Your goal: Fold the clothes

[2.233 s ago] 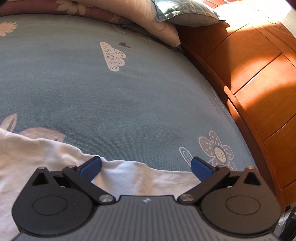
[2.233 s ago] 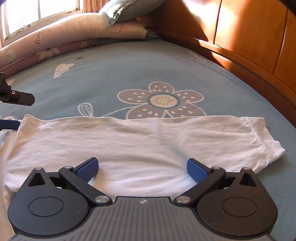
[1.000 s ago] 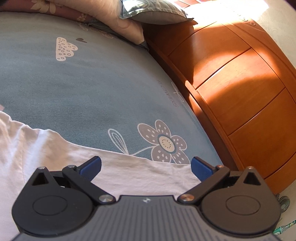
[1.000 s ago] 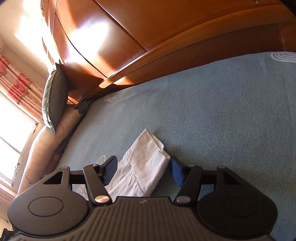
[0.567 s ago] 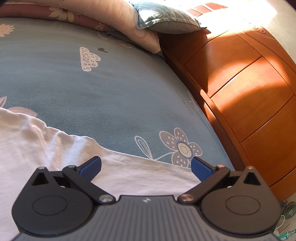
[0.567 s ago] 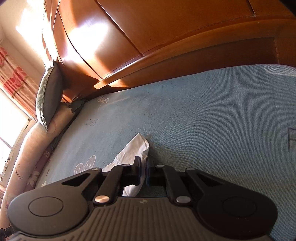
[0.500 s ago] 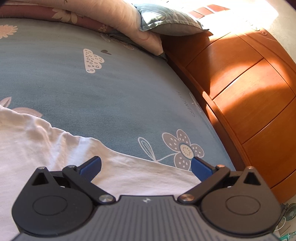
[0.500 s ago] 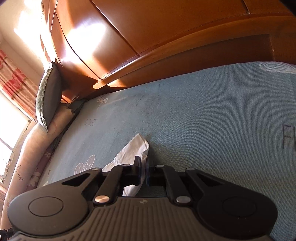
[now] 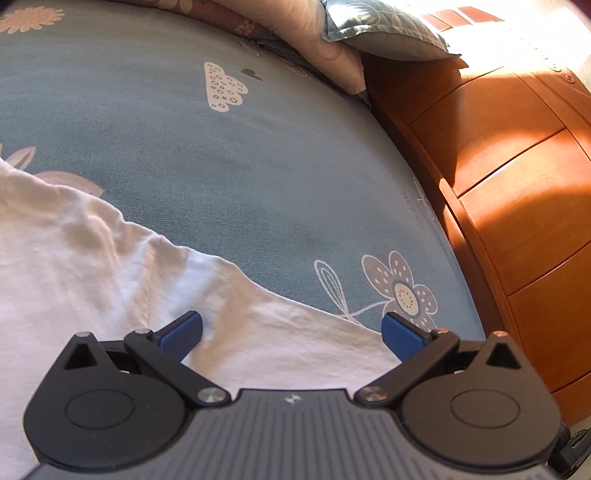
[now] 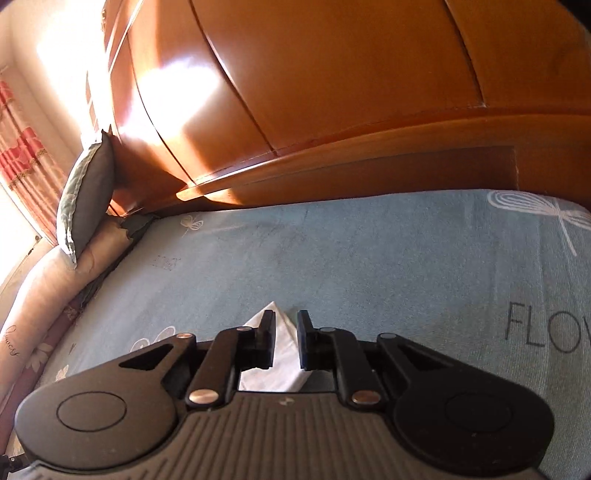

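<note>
A white T-shirt (image 9: 110, 273) lies spread on the blue patterned bed sheet (image 9: 258, 166). In the left wrist view my left gripper (image 9: 291, 332) is open and empty, hovering over the shirt's upper edge with its blue pads wide apart. In the right wrist view my right gripper (image 10: 285, 332) has its jaws nearly closed around the white sleeve (image 10: 282, 354) of the shirt, with a narrow gap where the cloth shows between the pads. Most of the shirt is hidden behind the right gripper's body.
A wooden headboard (image 9: 517, 184) runs along the right side of the bed, also large in the right wrist view (image 10: 332, 92). Pillows (image 9: 369, 33) and a rolled quilt (image 10: 37, 295) lie at the far end. The sheet (image 10: 406, 258) stretches ahead.
My right gripper closed on the sleeve and now shows a slightly wider gap with cloth between the pads. My left gripper shifted a little over the shirt and stayed open.
</note>
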Demonstrator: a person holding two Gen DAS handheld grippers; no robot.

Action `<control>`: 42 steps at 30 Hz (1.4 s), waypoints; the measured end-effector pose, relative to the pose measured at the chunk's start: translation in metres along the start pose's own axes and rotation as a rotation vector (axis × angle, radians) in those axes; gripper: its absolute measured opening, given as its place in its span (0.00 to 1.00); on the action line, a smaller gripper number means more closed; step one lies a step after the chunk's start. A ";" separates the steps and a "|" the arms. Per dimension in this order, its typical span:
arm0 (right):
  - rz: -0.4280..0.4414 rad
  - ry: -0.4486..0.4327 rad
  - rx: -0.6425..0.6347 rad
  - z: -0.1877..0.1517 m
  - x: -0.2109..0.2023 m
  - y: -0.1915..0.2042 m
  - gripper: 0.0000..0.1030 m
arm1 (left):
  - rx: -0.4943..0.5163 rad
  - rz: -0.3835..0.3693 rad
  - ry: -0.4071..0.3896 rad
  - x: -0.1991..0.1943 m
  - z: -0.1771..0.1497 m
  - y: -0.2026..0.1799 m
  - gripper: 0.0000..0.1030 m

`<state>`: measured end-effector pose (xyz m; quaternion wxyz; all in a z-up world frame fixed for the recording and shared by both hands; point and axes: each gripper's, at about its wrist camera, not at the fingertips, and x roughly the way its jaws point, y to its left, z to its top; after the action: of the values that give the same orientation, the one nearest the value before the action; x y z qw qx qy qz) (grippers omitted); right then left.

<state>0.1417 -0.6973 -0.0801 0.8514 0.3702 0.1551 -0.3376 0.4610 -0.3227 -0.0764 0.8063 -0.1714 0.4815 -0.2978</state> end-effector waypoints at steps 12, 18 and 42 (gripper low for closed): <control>0.209 0.307 -0.653 -0.101 0.037 0.145 0.60 | 0.091 0.058 -0.018 0.031 0.028 -0.003 0.99; 0.218 0.319 -0.552 -0.094 0.039 0.138 0.72 | 0.058 -0.030 -0.029 0.001 0.021 -0.009 0.99; 0.198 0.314 -0.533 -0.093 0.042 0.139 0.80 | 0.075 0.081 -0.046 -0.036 0.041 0.045 0.99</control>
<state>0.2669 -0.5789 -0.0918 0.9128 0.1951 0.3305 -0.1395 0.4979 -0.2658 -0.0578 0.8343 -0.1284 0.4581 -0.2787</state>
